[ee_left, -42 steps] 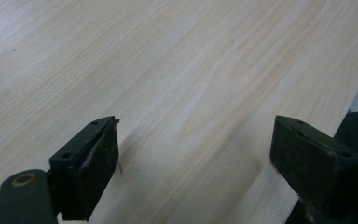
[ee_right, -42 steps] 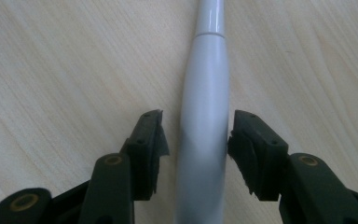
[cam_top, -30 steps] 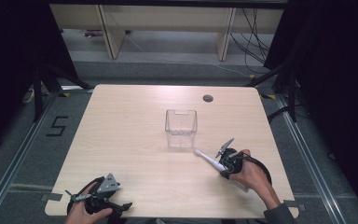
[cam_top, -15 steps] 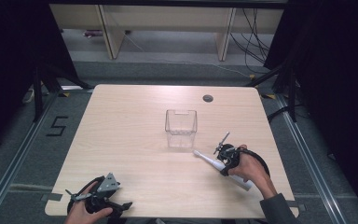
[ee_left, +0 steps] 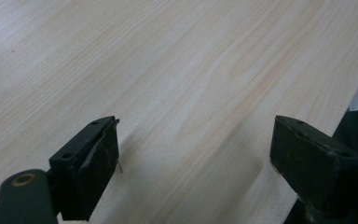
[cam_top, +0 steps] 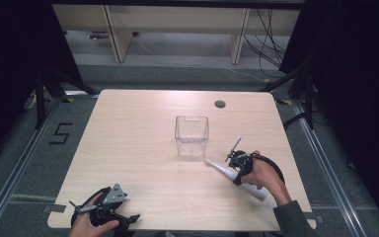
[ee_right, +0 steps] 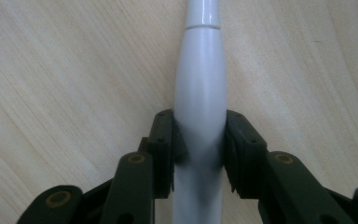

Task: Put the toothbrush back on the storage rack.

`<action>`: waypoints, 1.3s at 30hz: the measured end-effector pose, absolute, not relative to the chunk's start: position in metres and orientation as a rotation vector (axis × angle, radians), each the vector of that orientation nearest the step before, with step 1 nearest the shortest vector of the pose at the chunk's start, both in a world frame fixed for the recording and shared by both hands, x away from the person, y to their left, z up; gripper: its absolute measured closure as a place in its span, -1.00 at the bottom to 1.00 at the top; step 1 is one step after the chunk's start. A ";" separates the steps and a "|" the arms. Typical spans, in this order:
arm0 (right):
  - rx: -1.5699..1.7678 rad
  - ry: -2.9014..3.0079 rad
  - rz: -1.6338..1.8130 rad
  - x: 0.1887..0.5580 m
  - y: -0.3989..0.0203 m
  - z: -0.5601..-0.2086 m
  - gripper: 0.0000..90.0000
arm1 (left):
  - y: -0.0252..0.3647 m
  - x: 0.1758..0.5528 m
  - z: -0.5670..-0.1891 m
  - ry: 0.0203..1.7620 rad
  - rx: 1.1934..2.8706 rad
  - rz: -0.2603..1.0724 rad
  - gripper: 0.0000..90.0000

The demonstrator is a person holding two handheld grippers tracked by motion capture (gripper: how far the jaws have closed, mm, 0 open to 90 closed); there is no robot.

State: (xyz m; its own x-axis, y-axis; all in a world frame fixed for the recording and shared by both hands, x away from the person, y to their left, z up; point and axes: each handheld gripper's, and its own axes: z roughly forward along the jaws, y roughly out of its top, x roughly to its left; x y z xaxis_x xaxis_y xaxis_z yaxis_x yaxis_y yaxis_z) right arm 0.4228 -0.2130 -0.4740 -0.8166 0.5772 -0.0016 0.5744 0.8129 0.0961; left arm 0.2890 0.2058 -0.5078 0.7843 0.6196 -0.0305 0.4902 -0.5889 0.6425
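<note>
A white electric toothbrush (cam_top: 224,172) lies slanted on the table's right side, its head end pointing toward a clear plastic box (cam_top: 192,135) in the middle. My right gripper (cam_top: 238,169) is shut on the toothbrush's handle; in the right gripper view both black jaws press the white toothbrush body (ee_right: 200,100) just above the wood. My left gripper (cam_top: 123,218) rests at the front left edge of the table, held by a hand. In the left gripper view the left gripper (ee_left: 193,154) stands open with only bare wood between the jaws.
The light wooden table (cam_top: 138,123) has a dark round cable hole (cam_top: 220,104) at the back right. Wooden shelving and cables stand beyond the far edge. Grey floor with metal rails surrounds the table.
The right hand and gripper have shifted slightly forward and left along the toothbrush, which has tilted a little. The left gripper has stayed put.
</note>
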 end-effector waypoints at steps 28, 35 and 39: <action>0.966 2.912 0.196 0.421 -0.226 -0.461 0.49 | 0.206 0.288 -0.508 0.826 2.315 0.262 -0.66; 1.000 2.868 0.303 0.421 -0.235 -0.450 0.49 | 0.205 0.288 -0.509 0.845 2.296 0.257 -0.67; 1.005 2.845 0.353 0.420 -0.239 -0.446 0.49 | 0.206 0.288 -0.508 0.824 2.317 0.261 -0.67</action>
